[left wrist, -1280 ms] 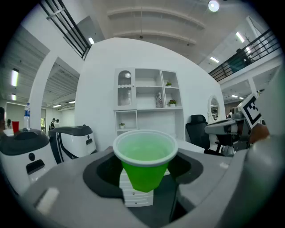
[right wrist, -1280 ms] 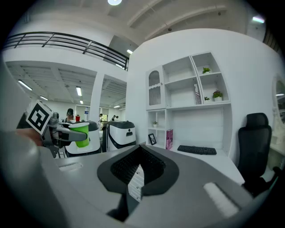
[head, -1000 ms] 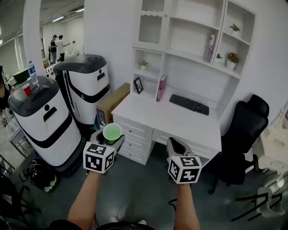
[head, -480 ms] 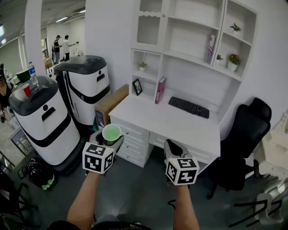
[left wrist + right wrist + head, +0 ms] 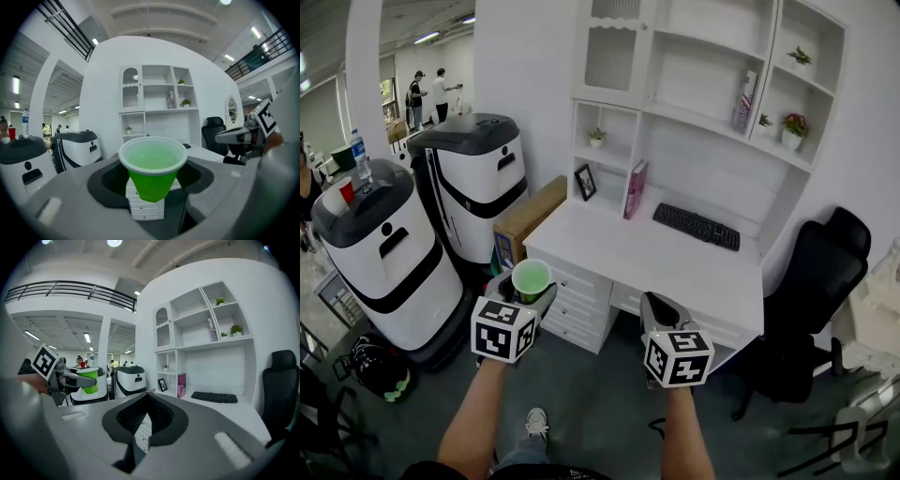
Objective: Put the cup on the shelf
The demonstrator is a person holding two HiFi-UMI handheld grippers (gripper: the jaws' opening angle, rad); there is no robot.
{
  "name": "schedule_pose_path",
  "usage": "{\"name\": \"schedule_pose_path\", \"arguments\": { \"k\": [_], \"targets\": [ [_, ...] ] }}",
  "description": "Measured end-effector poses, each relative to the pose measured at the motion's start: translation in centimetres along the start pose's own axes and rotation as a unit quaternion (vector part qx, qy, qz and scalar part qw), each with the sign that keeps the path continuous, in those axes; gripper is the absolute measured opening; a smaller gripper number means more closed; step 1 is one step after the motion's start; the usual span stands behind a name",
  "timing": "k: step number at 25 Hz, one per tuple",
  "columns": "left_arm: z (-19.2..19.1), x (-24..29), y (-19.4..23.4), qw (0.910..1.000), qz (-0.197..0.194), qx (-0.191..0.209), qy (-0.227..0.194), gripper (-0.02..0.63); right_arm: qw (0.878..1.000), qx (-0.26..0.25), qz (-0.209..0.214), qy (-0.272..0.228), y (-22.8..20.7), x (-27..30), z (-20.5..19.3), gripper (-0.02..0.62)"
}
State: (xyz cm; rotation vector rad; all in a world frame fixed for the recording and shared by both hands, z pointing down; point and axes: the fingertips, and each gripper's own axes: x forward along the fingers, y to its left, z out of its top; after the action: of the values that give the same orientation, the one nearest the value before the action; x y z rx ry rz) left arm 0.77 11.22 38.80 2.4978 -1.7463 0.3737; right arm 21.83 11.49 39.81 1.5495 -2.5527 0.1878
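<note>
Head view: the green plastic cup [image 5: 532, 278] is standing upright, mouth up, in the left tool [image 5: 523, 298], hanging in the air just short of the white desk's worktop [image 5: 675, 258] and well below the shelf [image 5: 703, 120].

Left gripper view: the left tool's jaws are clamping the cup's tapered body, with its white rim riding above them.

Right gripper view: the right tool [image 5: 140, 423] is carrying nothing, its jaws closing down to a thin slit.
</note>
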Motion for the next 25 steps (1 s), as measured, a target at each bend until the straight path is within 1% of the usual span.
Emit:
{"name": "schedule_pose_path", "arguments": {
  "k": [6,15,25],
  "targets": [
    [0.2,4.3,3.5,0.9998,-0.018,-0.004,0.0,0.299,1.0,-0.001,-0.016,0.007,-0.2,4.8,0.9,0.025],
    [1.6,10.5,10.5,0.9986,-0.053,-0.005,-0.002,0.299,0.999,0.001,-0.045,0.016,0.9,13.0,3.3,0.025],
    [2.0,16.0,16.9,0.9961,-0.088,-0.006,0.0,0.299,0.996,0.007,-0.081,0.024,1.6,19.9,4.6,0.025]
  ]
}}
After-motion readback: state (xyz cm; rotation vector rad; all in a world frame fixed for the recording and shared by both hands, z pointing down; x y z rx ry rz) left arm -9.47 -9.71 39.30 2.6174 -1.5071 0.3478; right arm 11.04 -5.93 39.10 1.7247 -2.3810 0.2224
